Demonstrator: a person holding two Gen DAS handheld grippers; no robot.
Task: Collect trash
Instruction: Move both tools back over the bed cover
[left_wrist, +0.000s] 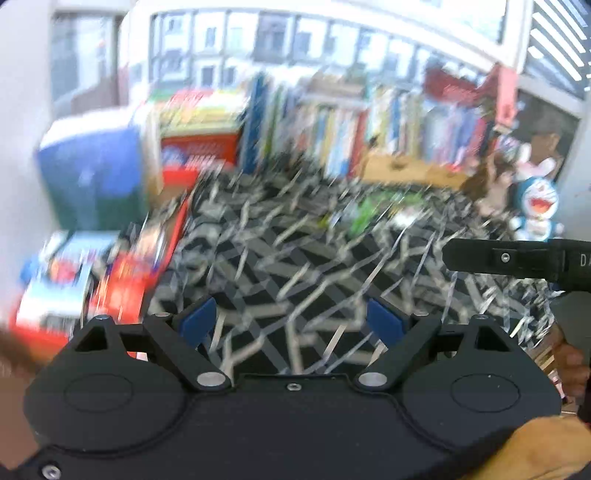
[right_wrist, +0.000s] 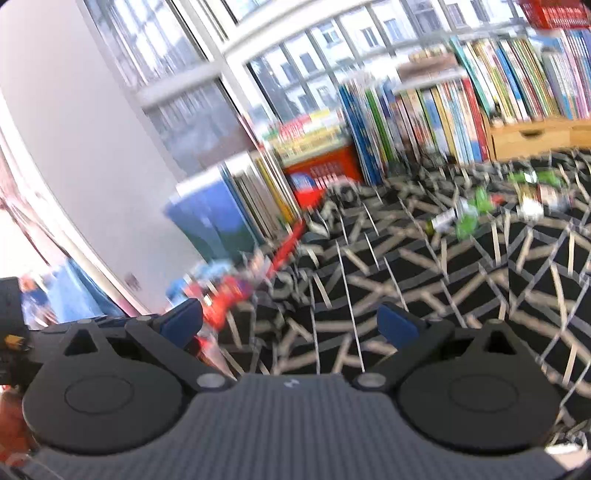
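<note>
Left tool (left_wrist: 291, 325) wide apart, empty, right tool (right_wrist: 290, 325) likewise

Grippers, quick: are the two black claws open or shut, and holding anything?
Left gripper: open, blue pads apart, holding nothing.
Right gripper: open, holding nothing.

Green and white litter (right_wrist: 476, 214) on patterned cloth (right_wrist: 406, 280), beside upright books (right_wrist: 461, 122).

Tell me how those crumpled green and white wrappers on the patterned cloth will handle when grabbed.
The crumpled green and white wrappers look thin, so probably floppy and light. Their glossy patches suggest they may slip between pads. Lying flat on the black-and-white patterned cloth, they seem unlikely to roll.
</note>
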